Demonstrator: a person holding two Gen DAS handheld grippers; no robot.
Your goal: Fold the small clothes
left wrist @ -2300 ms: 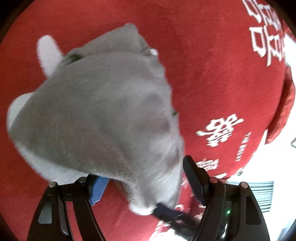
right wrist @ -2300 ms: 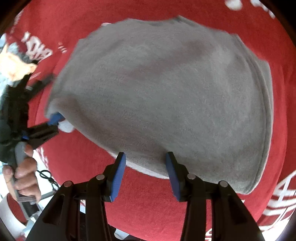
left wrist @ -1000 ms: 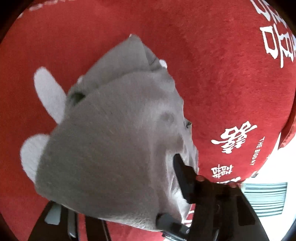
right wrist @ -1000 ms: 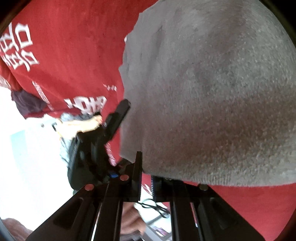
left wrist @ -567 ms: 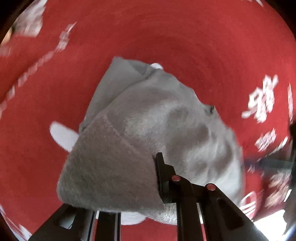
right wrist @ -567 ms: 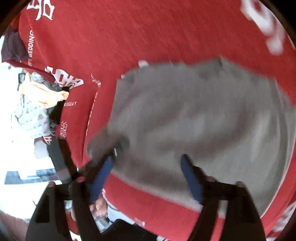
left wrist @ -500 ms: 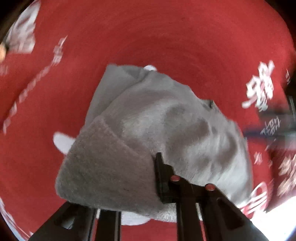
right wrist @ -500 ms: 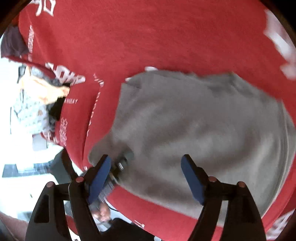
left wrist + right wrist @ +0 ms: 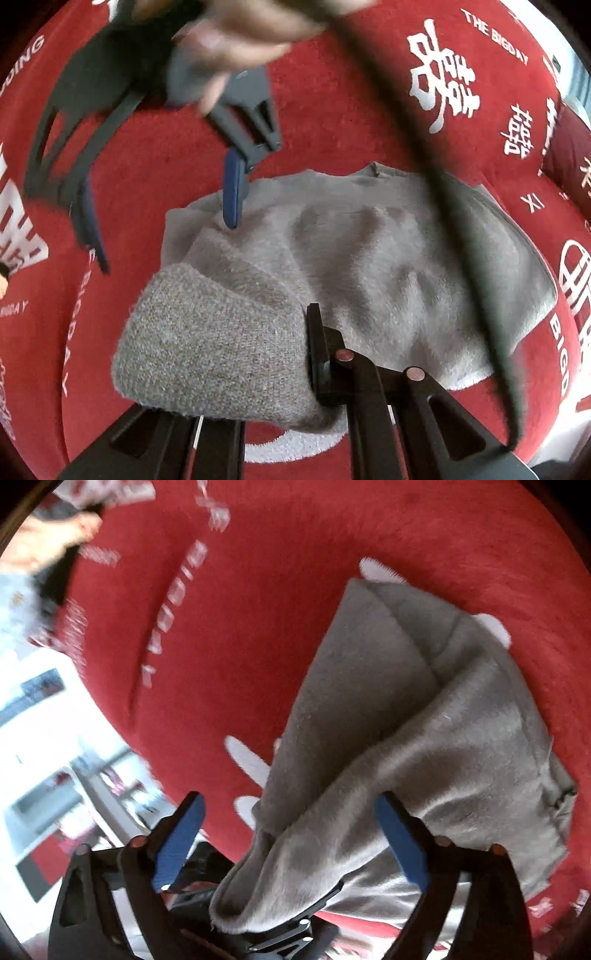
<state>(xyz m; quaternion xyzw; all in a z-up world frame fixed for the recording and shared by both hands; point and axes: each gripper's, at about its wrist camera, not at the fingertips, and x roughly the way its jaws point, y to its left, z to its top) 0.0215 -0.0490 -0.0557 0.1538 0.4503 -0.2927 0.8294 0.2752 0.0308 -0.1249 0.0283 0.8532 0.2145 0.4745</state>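
A small grey fleece garment (image 9: pixel 369 266) lies on a red cloth and is partly folded. My left gripper (image 9: pixel 295 365) is shut on the garment's near corner, and the fabric drapes over its left finger. My right gripper (image 9: pixel 288 834) is open, with blue pads (image 9: pixel 177 845) spread wide, and hovers over the garment (image 9: pixel 424 720). In the left wrist view the right gripper (image 9: pixel 162 206) hangs above the garment's far edge, one blue pad (image 9: pixel 232 192) touching the fabric.
The red cloth (image 9: pixel 351 110) with white characters and lettering covers the whole work surface. A white floor and furniture (image 9: pixel 48 738) show past the cloth's left edge in the right wrist view. A dark cable (image 9: pixel 461 206) blurs across the left wrist view.
My right gripper has swung over above the garment's far edge and stays open. My left gripper keeps its hold on the corner. A hand and a cable now cross the left wrist view.
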